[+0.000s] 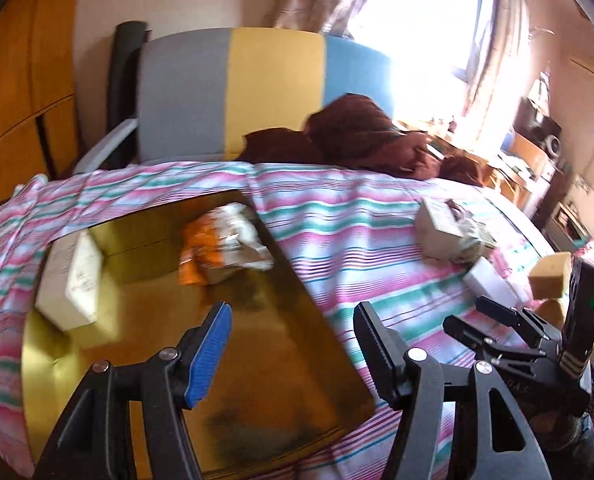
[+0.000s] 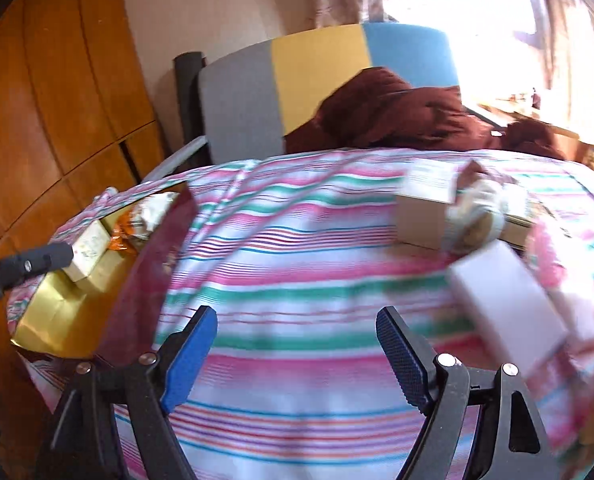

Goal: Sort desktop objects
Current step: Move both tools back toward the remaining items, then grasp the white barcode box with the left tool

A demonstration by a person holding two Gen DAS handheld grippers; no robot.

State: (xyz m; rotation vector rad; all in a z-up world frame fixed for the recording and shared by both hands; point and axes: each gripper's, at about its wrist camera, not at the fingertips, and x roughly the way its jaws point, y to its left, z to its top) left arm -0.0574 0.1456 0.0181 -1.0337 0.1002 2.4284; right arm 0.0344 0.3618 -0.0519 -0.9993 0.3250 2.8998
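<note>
A: Start at the jaws. The left gripper [image 1: 293, 344] stands spread wide with nothing between its pads, hanging over the near end of the gold tray [image 1: 257, 380]. The right gripper [image 2: 297, 352] is likewise parted and empty, above the striped cloth [image 2: 297, 272].

B: How far along is the sorting?

A: Partly, I'd judge. In the tray lie a pale carton [image 1: 71, 280] at its left side and a crumpled orange-and-white packet [image 1: 221, 244] near the far edge. Still out on the cloth, well apart from the tray: a beige box [image 2: 425, 204] with a whitish wrapped bundle [image 2: 473, 216] against it, and a white box [image 2: 505, 304] nearer the right gripper — blurred, so details escape me.

B: And the room?

A: A grey, yellow and blue chair back [image 1: 237, 92] behind the covered table, dark red fabric [image 1: 357, 136] heaped on it, wooden panelling left, a glaring window right.
</note>
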